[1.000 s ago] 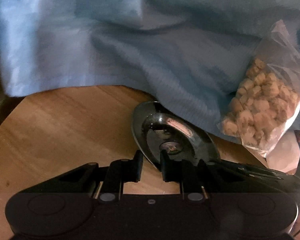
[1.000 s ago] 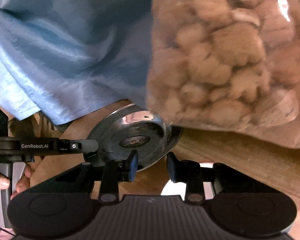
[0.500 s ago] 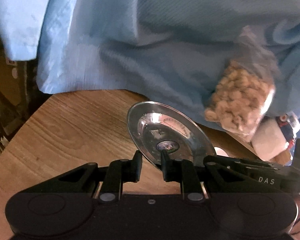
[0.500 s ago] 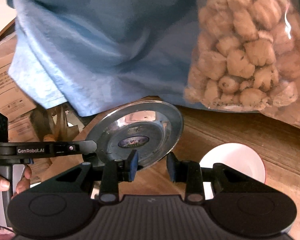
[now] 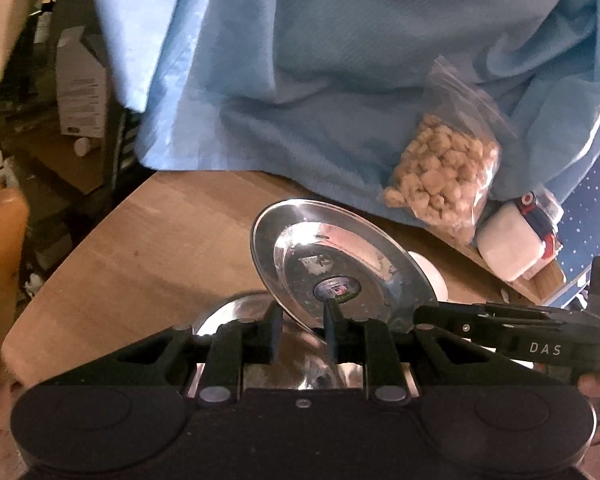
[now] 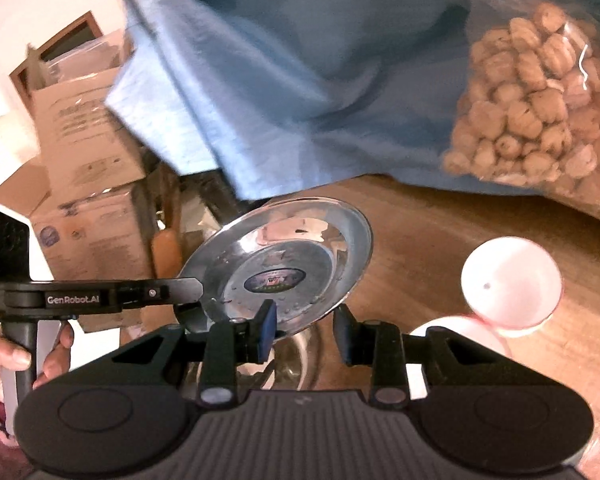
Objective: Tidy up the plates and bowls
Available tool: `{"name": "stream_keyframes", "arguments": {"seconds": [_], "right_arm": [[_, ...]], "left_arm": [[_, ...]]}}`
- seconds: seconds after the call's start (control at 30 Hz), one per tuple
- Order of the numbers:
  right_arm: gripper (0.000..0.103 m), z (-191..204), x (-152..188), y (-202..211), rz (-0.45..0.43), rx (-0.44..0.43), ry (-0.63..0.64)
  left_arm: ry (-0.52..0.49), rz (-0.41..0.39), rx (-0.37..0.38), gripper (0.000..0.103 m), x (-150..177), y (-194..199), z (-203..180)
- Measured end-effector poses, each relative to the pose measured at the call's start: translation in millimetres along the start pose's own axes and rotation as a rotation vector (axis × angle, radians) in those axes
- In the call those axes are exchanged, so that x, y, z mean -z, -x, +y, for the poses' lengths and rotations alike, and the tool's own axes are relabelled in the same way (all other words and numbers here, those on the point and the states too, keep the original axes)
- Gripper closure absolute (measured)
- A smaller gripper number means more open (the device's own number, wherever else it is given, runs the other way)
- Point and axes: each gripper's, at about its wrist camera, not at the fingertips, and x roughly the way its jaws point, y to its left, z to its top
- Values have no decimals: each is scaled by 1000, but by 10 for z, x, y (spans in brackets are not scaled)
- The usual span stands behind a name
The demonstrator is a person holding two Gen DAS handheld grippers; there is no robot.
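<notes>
Table (image 5: 148, 240) of wood lies under a steel plate (image 5: 332, 264) carried tilted in the air, above a steel bowl (image 5: 228, 316) and near a white bowl (image 6: 512, 280). Both the left gripper (image 5: 300, 328) and the right gripper (image 6: 304, 328) hold its rim between narrow jaws; the left pair is opening slightly. This looks like the carrying step, and next the plate should be brought level and lowered to its place before release.

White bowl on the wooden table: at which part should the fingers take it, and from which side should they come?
Probably at the thin rim of the white bowl, one finger inside and one outside, coming down from above. It stands upright with its mouth open, and its round wall looks too wide to span. The snack bag lies behind it, so a level approach from there is blocked.
</notes>
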Motion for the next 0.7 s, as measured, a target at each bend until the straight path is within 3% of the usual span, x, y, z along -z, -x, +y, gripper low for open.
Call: {"name": "stream_keyframes", "arguments": {"seconds": [0.33, 0.7], "right_arm": [[68, 172, 298, 73, 51, -39, 7], [68, 219, 424, 12, 85, -47, 7]], "left_arm": [[-17, 12, -26, 79, 318, 234, 97], [-11, 33, -34, 77, 483, 238, 219]]}}
